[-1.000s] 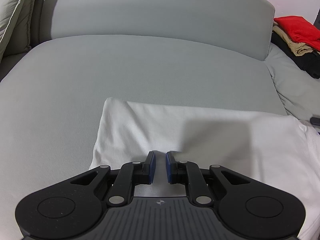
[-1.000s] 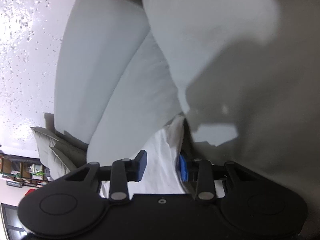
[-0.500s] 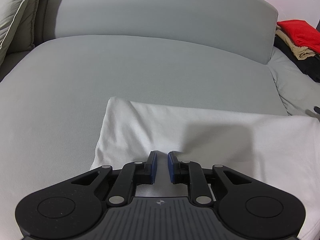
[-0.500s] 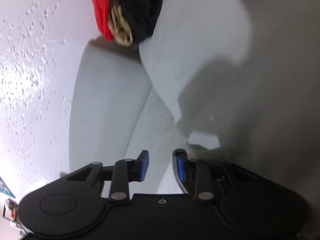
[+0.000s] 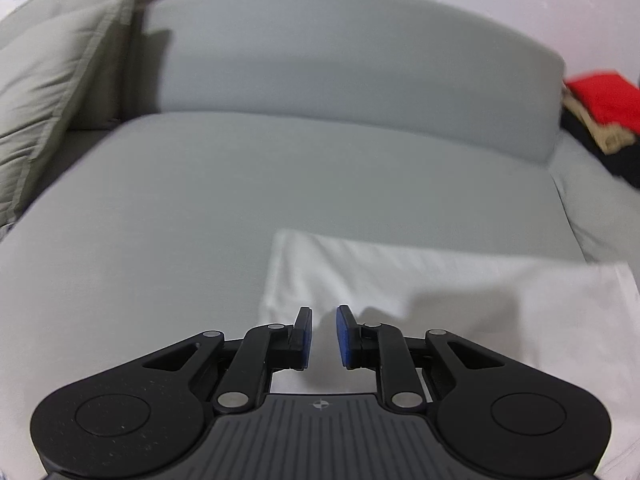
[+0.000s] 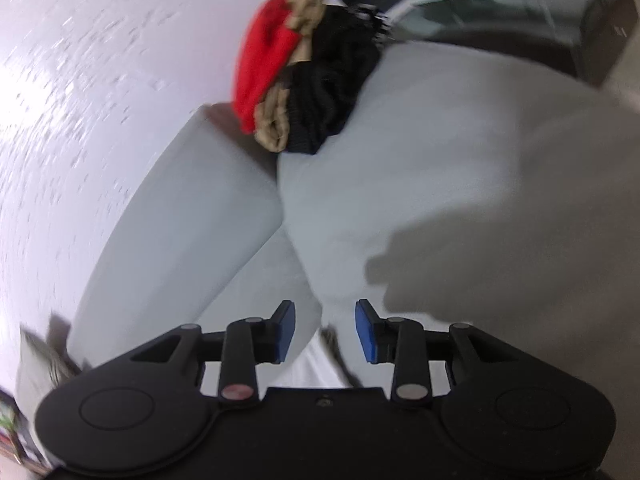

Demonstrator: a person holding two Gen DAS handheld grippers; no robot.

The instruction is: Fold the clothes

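Note:
A white garment [image 5: 440,280] lies folded flat on the grey sofa seat [image 5: 240,184]. My left gripper [image 5: 323,312] hovers over its near left part. Its jaws are closing with a narrow gap left, and no cloth is pinched between the blue pads [image 5: 306,336]. In the right wrist view only a strip of the white garment [image 6: 316,368] shows, low behind the fingers. My right gripper [image 6: 325,306] points past it along the sofa. Its jaws are opening and nothing is between them.
A pile of folded clothes, red [image 6: 264,60] on top, then tan and black [image 6: 332,80], sits at the sofa's far right end [image 5: 604,96]. Grey pillows [image 5: 52,80] lean at the left. The backrest [image 5: 340,52] runs along the white wall.
My right gripper has risen and swung up off the white garment, bringing the clothes pile into view. My left gripper has drawn back and up, and the garment looks farther away.

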